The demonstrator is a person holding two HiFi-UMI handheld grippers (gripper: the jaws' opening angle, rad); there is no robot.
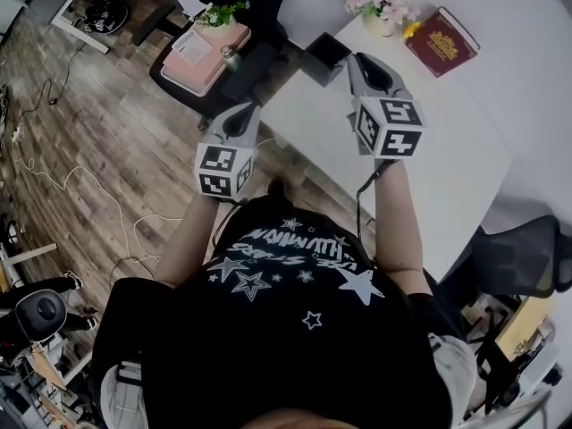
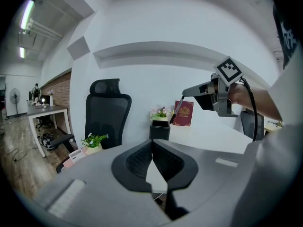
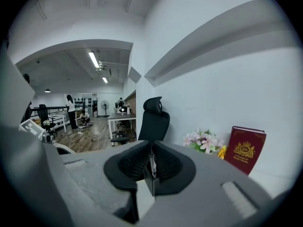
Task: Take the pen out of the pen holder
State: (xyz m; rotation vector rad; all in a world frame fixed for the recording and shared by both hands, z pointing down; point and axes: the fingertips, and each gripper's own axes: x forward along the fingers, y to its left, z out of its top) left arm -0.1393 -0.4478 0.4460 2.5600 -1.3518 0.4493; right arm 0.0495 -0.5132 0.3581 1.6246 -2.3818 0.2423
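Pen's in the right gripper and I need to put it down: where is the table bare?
Bare white table for the pen runs from the red book to the near edge, beside the right gripper. The far corner is crowded: pen holder, flowers and book sit close together.

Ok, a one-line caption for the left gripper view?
Right gripper holds a pen, its tip by the black holder's rim; book and flowers behind.

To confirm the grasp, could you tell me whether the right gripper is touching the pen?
Touching. The right gripper view shows the pen pinched between the pads of the right gripper.
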